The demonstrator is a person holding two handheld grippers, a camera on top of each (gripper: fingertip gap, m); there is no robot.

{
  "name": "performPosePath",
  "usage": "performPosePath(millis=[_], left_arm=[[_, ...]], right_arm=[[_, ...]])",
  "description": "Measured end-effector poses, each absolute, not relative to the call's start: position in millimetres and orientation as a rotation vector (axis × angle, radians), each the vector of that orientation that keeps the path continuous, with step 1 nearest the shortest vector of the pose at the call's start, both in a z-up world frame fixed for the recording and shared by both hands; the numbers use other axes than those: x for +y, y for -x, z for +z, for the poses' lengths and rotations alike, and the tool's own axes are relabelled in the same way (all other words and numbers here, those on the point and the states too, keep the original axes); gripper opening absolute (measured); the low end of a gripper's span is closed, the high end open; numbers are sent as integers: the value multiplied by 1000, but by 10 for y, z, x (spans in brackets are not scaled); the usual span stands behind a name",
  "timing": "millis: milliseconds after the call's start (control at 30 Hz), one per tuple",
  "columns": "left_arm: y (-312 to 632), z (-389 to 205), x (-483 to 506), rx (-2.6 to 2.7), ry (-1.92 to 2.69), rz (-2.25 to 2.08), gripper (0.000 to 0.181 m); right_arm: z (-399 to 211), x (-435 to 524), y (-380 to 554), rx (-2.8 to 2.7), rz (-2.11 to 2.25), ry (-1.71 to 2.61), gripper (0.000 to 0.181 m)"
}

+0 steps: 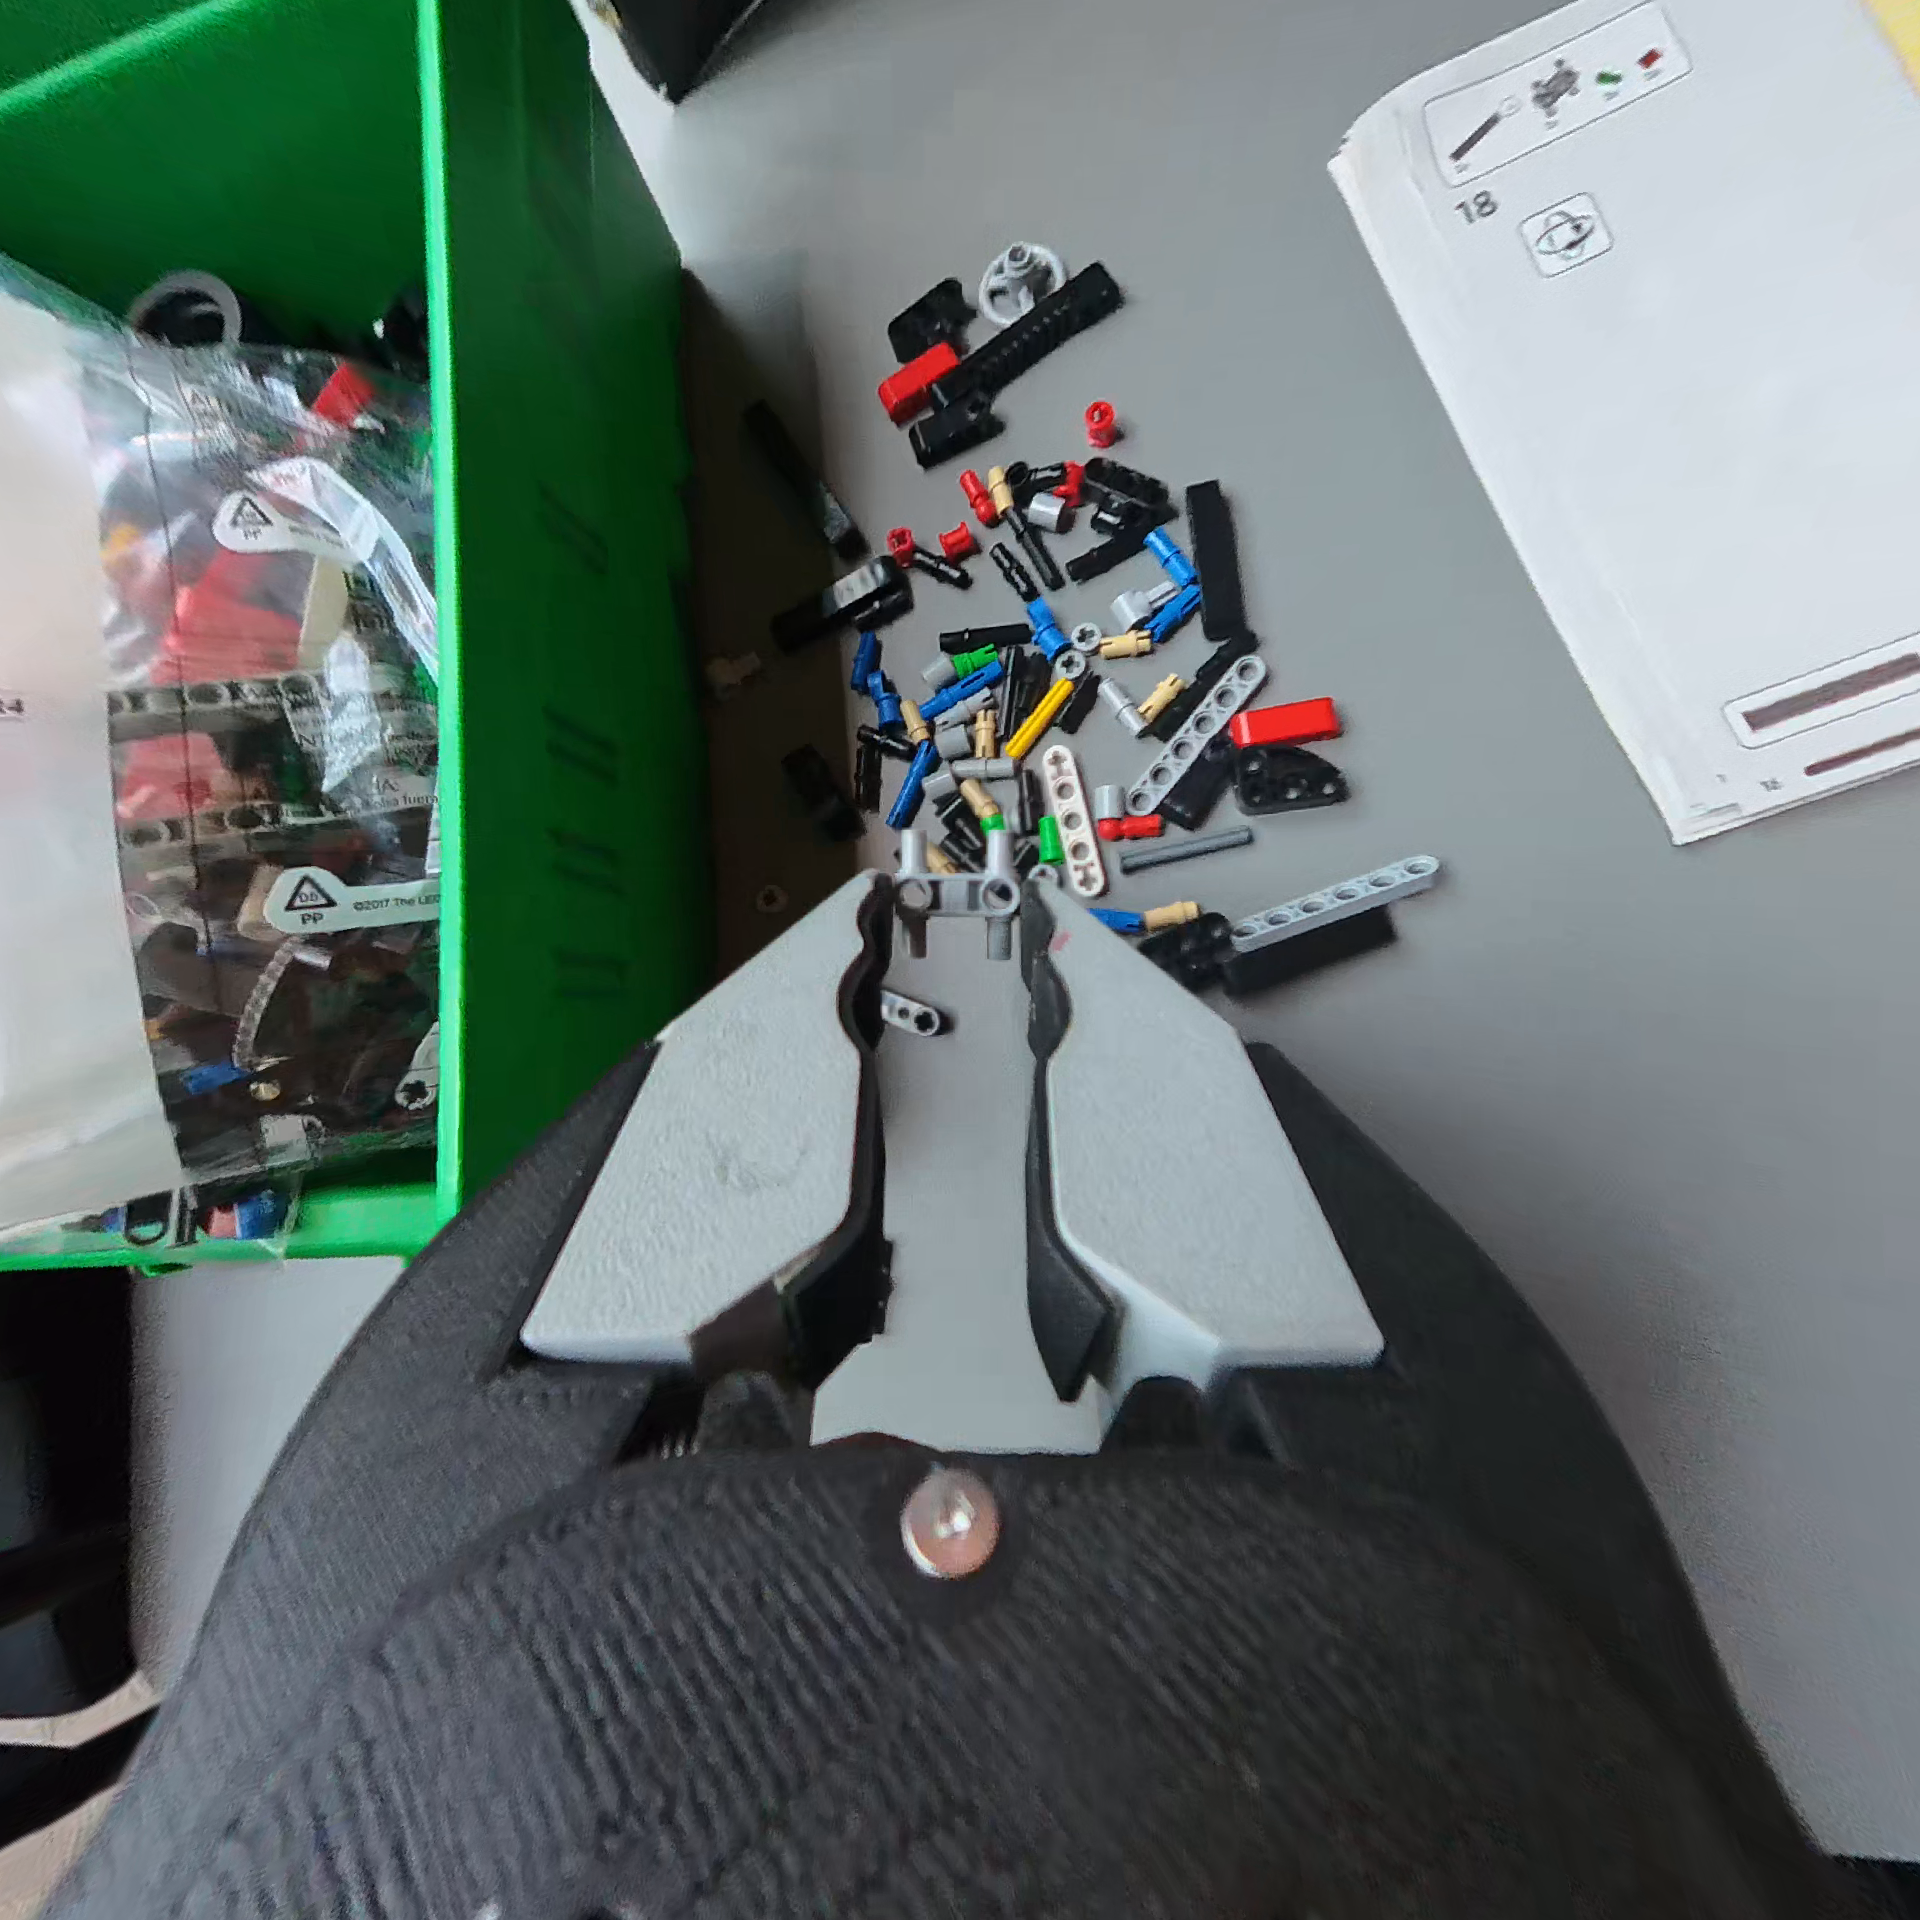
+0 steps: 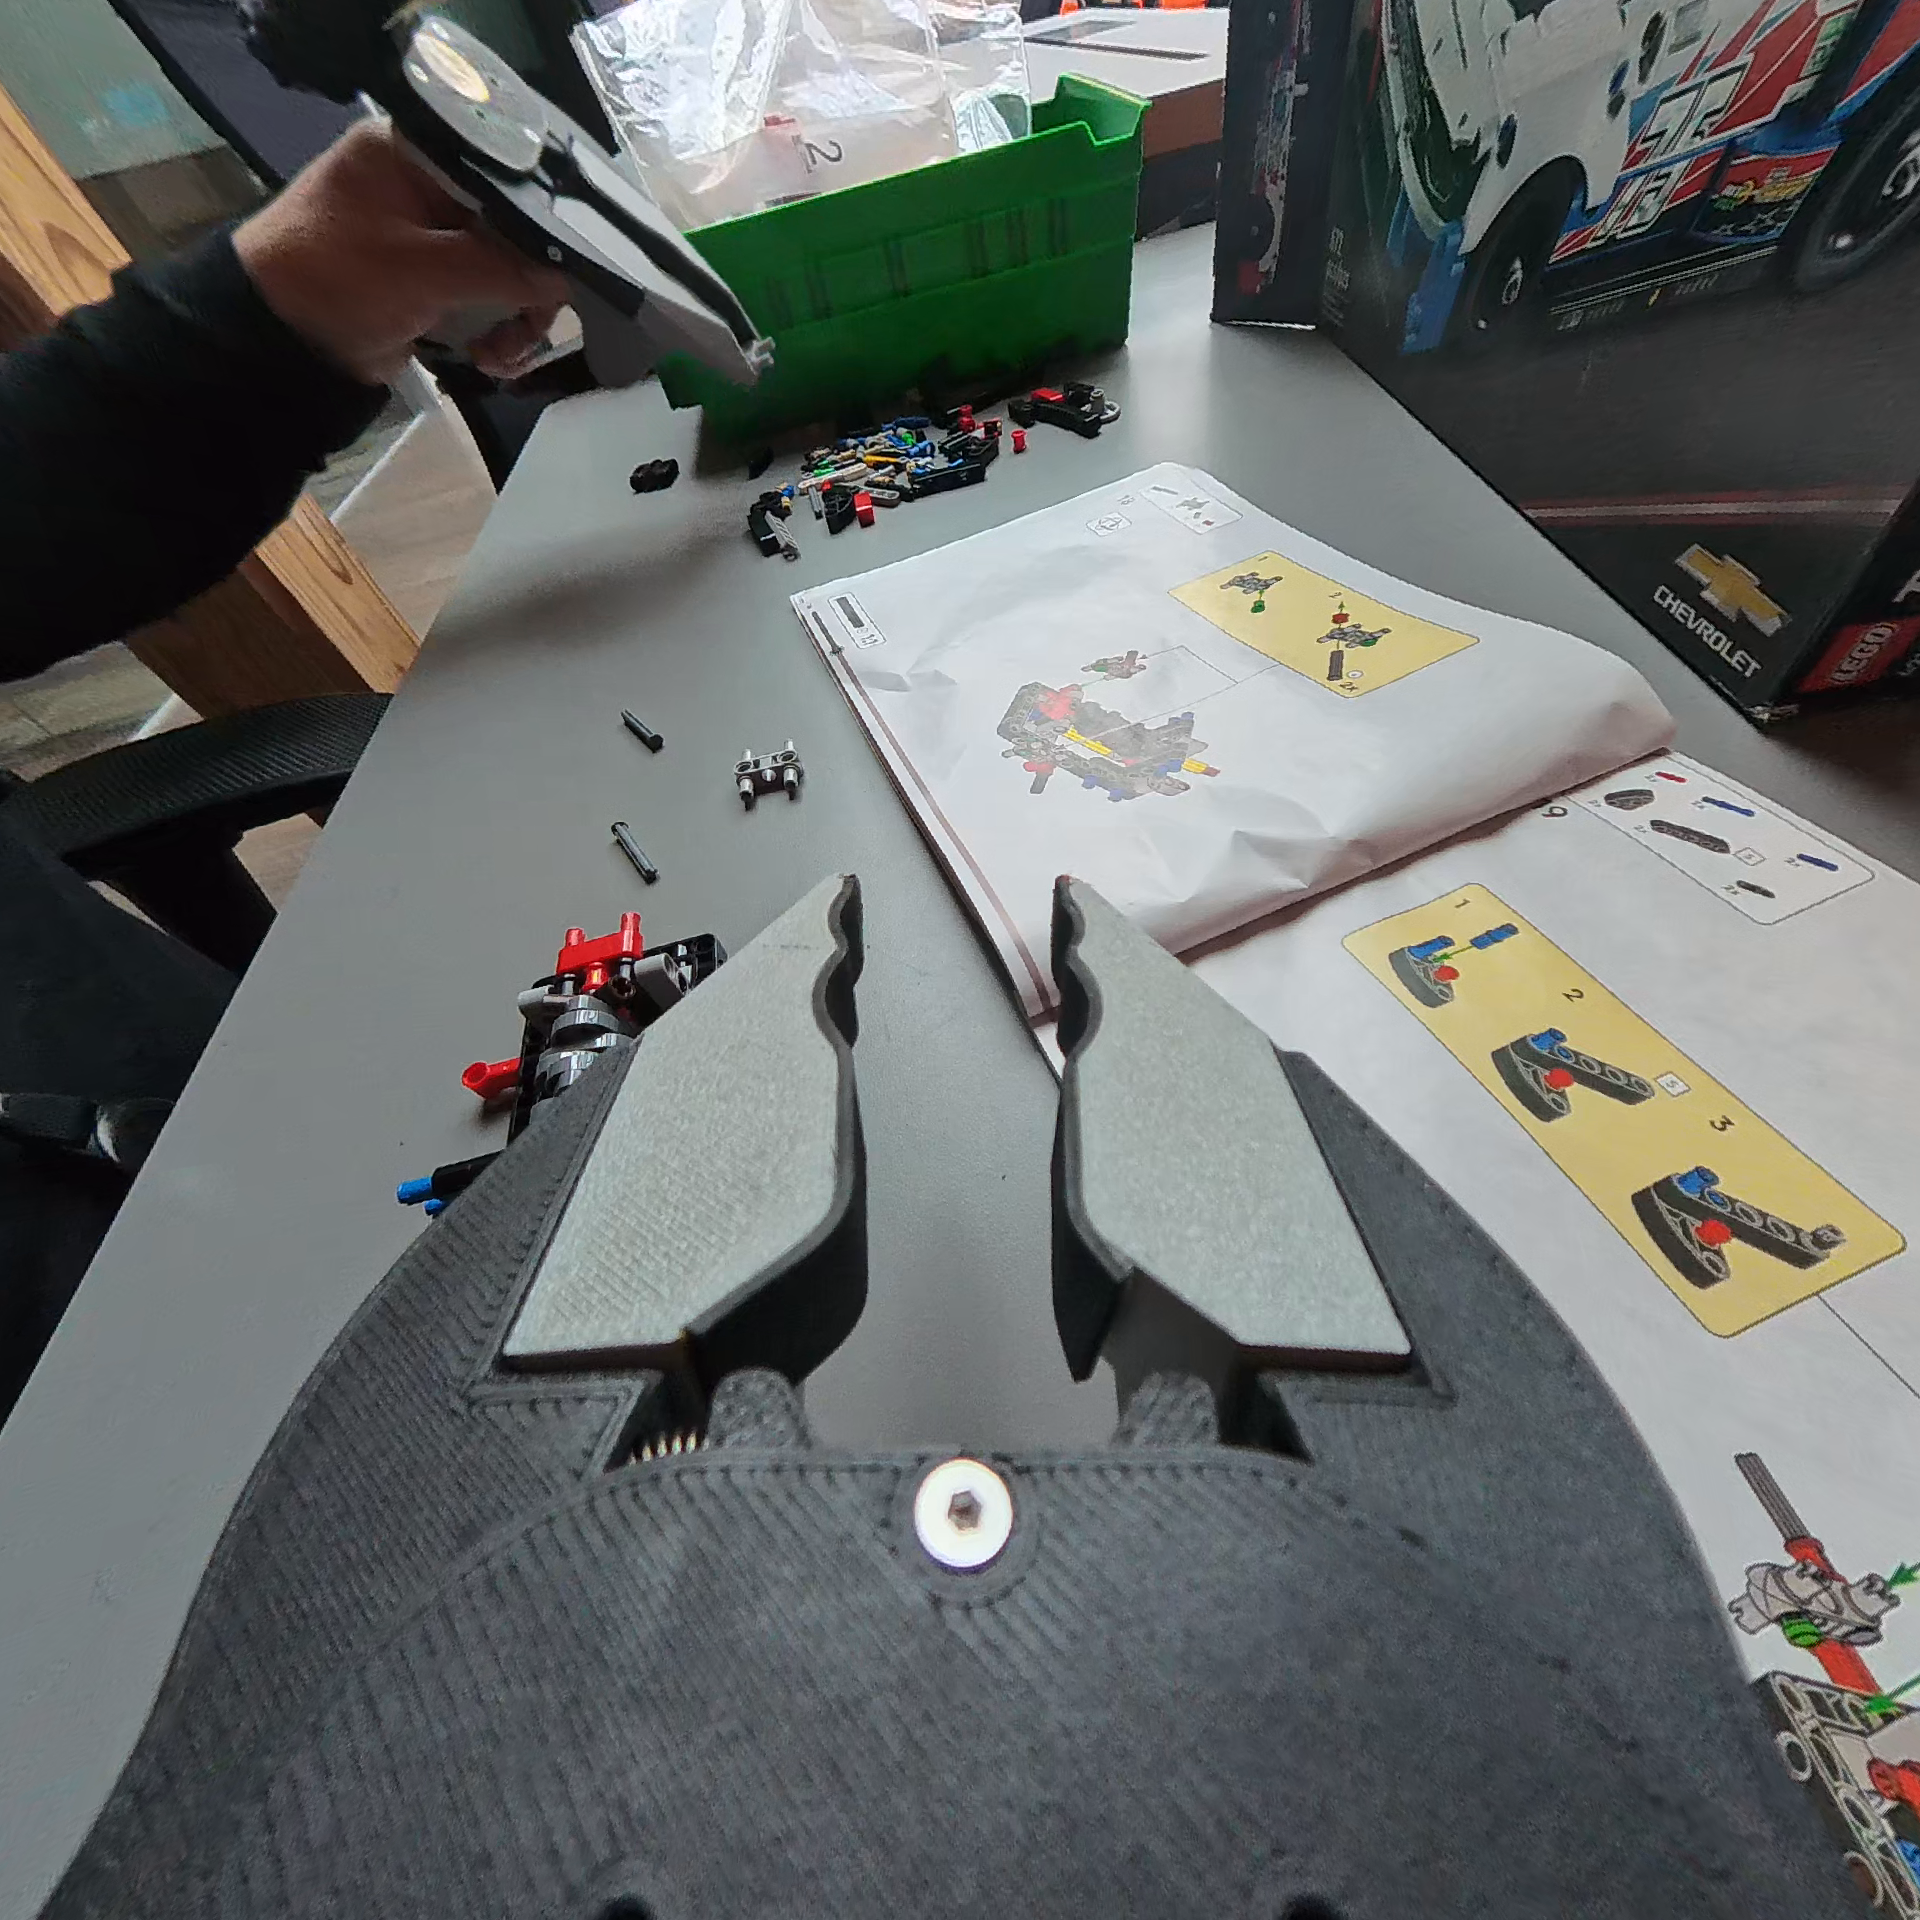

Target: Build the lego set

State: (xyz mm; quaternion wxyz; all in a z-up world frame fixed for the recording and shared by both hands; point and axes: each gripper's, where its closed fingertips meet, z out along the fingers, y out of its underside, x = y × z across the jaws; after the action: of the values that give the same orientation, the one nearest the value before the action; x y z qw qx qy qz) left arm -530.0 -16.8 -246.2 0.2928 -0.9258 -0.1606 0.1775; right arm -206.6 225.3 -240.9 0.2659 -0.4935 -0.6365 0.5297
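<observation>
My left gripper is shut on a light grey H-shaped connector, held above the near edge of a pile of loose Lego pieces on the grey table. In the right wrist view that gripper hangs at the upper left, over the pile. My right gripper is open and empty, low over the table. A partly built black, grey and red assembly lies just left of its left finger. A similar grey connector and two black pins lie ahead.
A green bin with bagged parts stands beside the pile. The open instruction booklet lies right of the pieces. The set's box stands at the far right. A small grey piece lies under my left gripper. There is about 40 cm between the tips of the two grippers.
</observation>
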Motion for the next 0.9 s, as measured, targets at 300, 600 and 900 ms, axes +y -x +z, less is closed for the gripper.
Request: performPosePath(millis=[300, 600, 900], left_arm=[[3930, -2432, 372, 110, 2417, 31, 22], [3190, -2735, 587, 320, 2469, -79, 22], [3203, -2608, 611, 143, 2349, -108, 22]], right_arm=[[-2412, 2252, 2068, -1721, 1424, 1332, 33], [-2414, 2248, 2067, -1722, 1407, 1322, 32], [-2418, 2249, 2069, -1723, 1407, 1326, 32]])
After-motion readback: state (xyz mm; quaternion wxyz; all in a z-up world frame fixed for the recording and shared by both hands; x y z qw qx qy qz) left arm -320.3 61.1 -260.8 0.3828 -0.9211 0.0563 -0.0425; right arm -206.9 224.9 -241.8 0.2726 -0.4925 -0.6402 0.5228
